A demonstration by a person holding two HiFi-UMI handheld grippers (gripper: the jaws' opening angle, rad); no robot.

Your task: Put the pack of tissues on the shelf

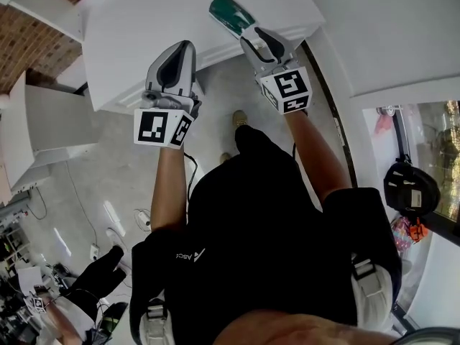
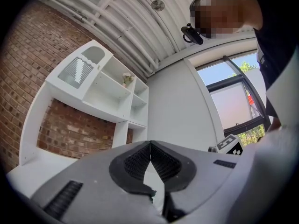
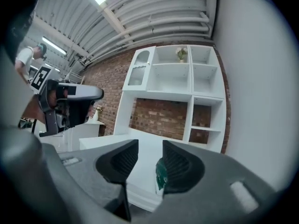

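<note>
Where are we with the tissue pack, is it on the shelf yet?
Done: tissue pack lies on the white ledge. In hand: nothing; right claw stands open at the pack's near end, left claw shut, empty. Left: backing off if that ledge is the target; otherwise grasping and lifting it to the shelf compartments.

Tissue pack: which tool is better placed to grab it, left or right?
Right. The right tool is at the green tissue pack on the white counter, jaws apart, the pack beside one pad. The left tool is shut and off to the side.
</note>
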